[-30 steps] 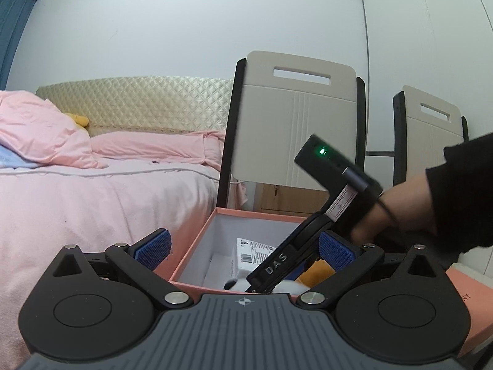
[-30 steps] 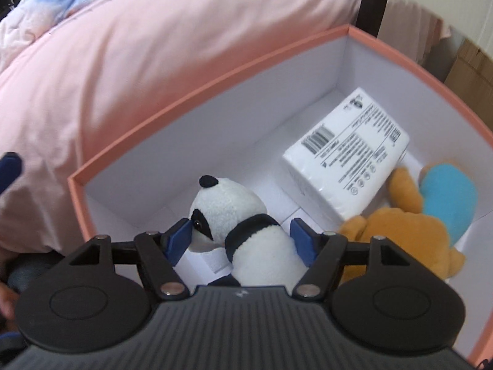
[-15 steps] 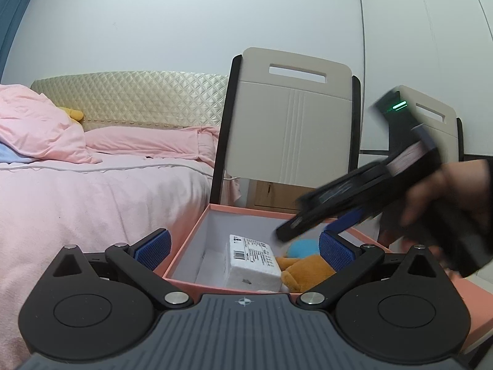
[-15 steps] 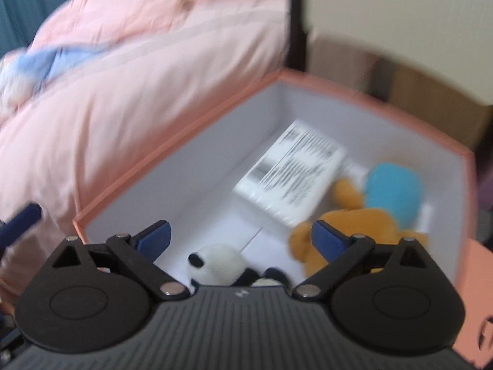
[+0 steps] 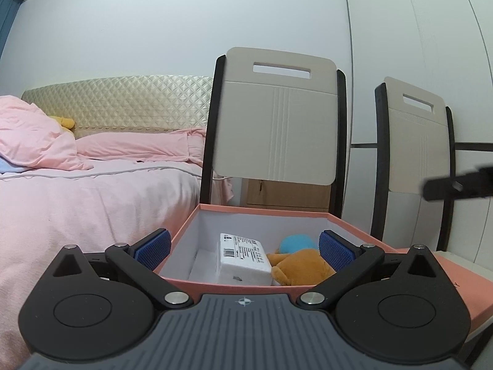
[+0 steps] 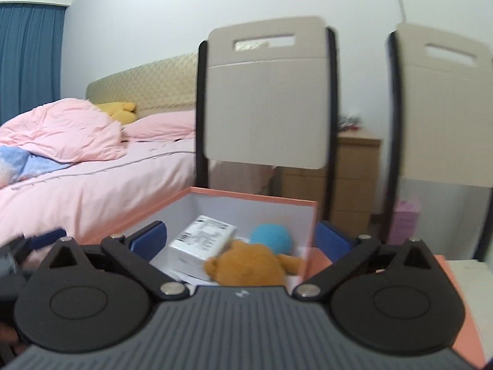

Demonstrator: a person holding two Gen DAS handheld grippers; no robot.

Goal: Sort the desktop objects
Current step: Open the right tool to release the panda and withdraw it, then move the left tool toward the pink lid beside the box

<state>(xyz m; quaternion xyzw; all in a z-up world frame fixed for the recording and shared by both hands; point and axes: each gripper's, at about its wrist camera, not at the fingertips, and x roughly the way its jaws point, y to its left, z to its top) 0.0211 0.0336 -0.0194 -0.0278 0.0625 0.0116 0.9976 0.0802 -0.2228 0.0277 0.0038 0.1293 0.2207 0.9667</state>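
Both the left gripper (image 5: 243, 248) and the right gripper (image 6: 240, 237) stand wide apart and hold nothing. In the lower centre, the pink box (image 5: 262, 209) contains a white packet (image 5: 243, 254) and an orange plush (image 5: 303, 266) (touching each other).

Matt salmon card on the box (image 5: 262, 210), smooth white inside. The tissue pack (image 5: 243, 254) shows glossy plastic wrap, the orange plush toy (image 5: 303, 265) is fuzzy cloth. Left tool (image 5: 244, 249) has ribbed blue rubbery pads (image 5: 153, 249) on matt black plastic.
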